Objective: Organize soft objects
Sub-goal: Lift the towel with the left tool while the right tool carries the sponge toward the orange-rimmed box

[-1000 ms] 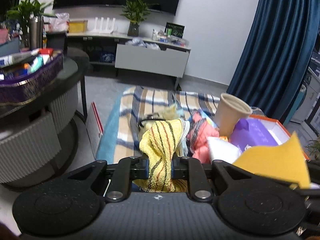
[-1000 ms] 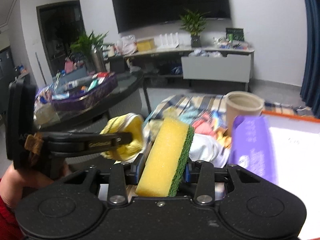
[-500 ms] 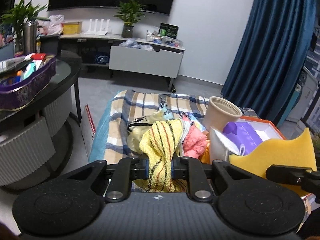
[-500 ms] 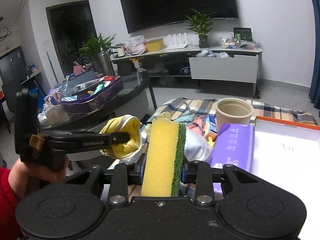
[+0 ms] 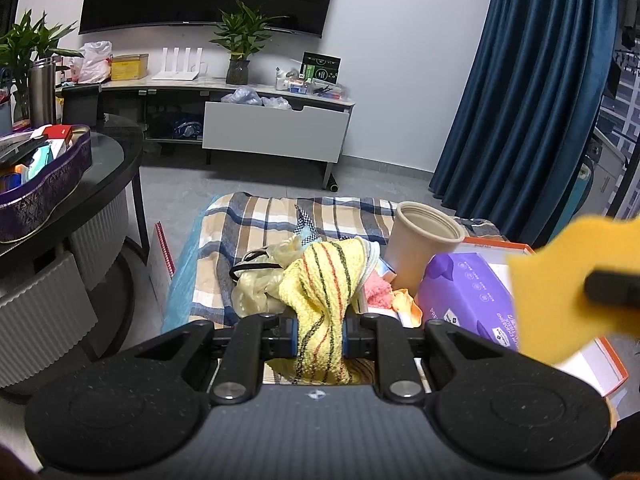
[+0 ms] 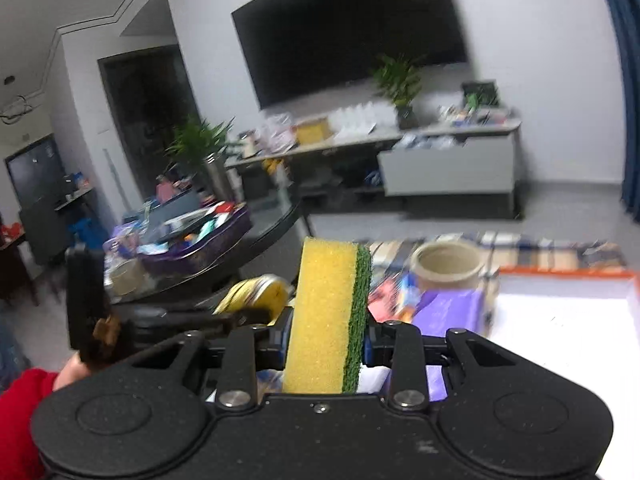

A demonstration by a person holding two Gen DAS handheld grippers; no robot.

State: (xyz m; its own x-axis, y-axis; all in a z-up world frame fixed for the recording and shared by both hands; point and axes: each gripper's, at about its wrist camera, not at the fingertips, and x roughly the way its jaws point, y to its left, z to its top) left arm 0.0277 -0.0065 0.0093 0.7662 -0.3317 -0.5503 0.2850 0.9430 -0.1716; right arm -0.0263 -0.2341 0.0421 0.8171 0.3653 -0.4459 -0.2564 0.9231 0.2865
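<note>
Right now both tools are loaded. Left gripper (image 5: 319, 330) is clamped on the yellow striped cloth (image 5: 320, 300), which droops through the jaws w/ its top flopping fwd over the pile. Right gripper (image 6: 326, 346) is squeezed on the sponge (image 6: 326, 316), held on edge, yellow foam to the left, green scrub side to the right; same sponge shows as a blurred yellow slab at the right of the left view.

Both items are up in the air, not set down anywhere yet.

Below, the pile (image 5: 280, 276) of soft stuff lies on a plaid blanket (image 5: 256, 224): pale crumpled bag, pink fluffy bit, other scraps. A purple wipes pack (image 5: 468, 296) leans at the edge of the orange-rimmed box (image 5: 612, 364), beside a beige cup (image 5: 424, 244). Box interior looks mostly bare white in the right view.

Judging by that: early-to-mid. Two items picked, neither placed, several more left in the pile. Where they go isn't certain, prob. the box.
</note>
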